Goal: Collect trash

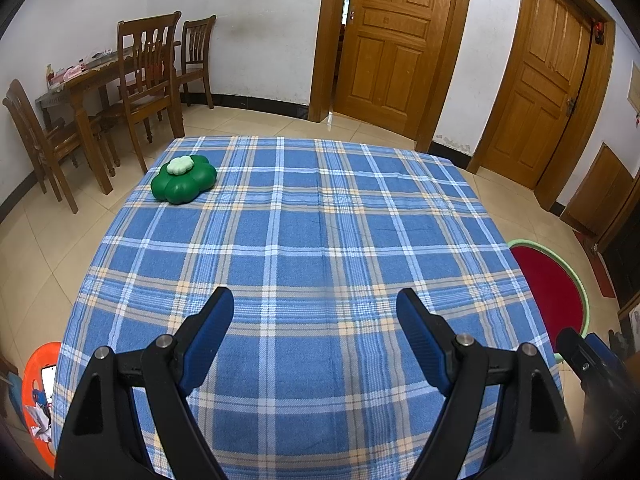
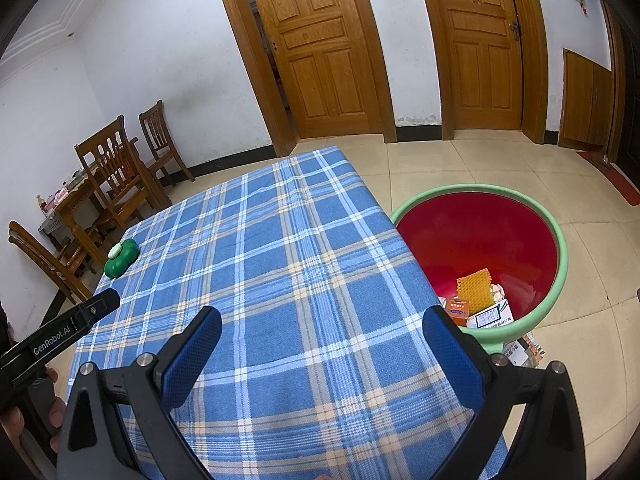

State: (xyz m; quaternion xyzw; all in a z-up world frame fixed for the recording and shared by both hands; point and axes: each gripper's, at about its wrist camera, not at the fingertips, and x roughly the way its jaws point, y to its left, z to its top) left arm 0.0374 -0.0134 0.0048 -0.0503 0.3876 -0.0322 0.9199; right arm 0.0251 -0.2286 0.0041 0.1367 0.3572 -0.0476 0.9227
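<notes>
Plaid woven tablecloth (image 1: 312,216), glossy clover-shaped green box (image 1: 184,180), left gripper (image 1: 315,304) and right gripper (image 2: 322,322) wide apart, empty.

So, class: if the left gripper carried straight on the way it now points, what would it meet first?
Most likely the checked tablecloth. The left gripper tilts down over bare cloth with open, empty jaws. The green clover-shaped object sits far off to its left, outside that line, though depth is hard to judge.

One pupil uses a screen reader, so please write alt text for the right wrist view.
An open right gripper hovers empty over a table in a blue plaid cloth. Beside the table on the floor stands a red bin with a green rim, holding cartons and an orange mesh piece. A green flower-shaped object sits at the table's far left edge.
</notes>
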